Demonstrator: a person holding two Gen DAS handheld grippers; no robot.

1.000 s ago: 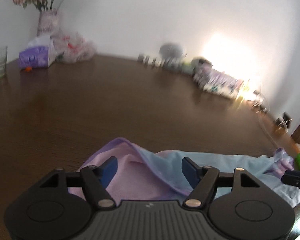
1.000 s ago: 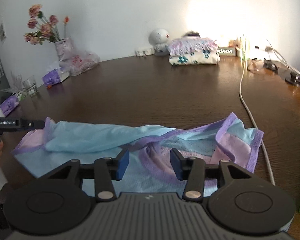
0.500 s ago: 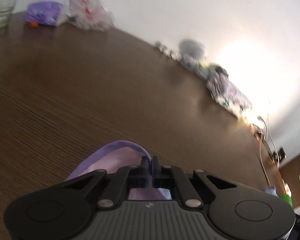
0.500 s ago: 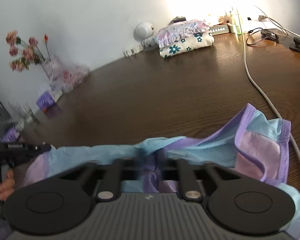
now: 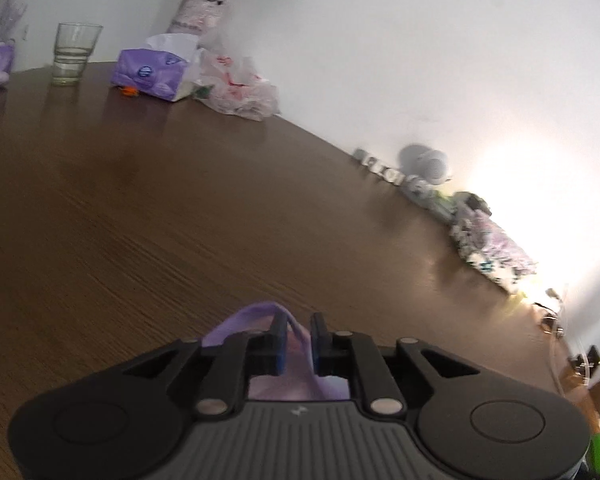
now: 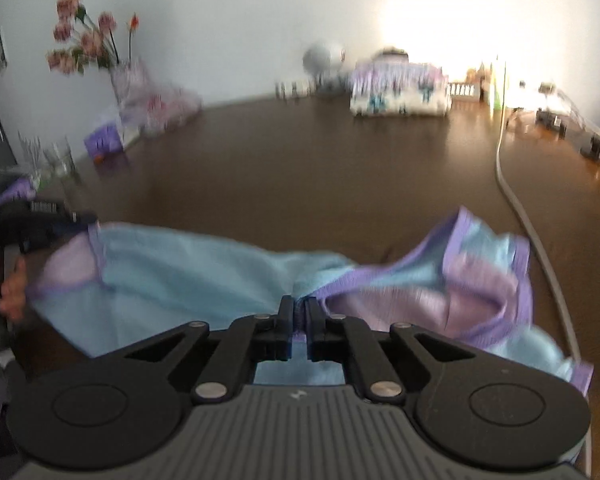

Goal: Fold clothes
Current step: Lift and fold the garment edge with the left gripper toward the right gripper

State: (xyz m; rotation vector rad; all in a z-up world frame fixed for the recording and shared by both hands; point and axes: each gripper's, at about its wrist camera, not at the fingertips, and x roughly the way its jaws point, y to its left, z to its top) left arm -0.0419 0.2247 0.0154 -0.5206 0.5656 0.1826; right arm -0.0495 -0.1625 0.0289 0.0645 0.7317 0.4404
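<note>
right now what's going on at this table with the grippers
A person is folding a light blue and purple mesh garment on a dark brown wooden table, holding one gripper in each hand. The right gripper is shut on the garment near its middle, and the left gripper pinches a purple-trimmed edge. The cloth hangs bunched between them, not yet folded flat. A stack of folded floral clothes sits by the wall.

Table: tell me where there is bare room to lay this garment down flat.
The widest bare patch of the table lies beyond the garment, short of the folded clothes at the wall and left of the white cable. It is crowded along the wall and at the far left corner: glass, tissue pack, plastic bag.
</note>
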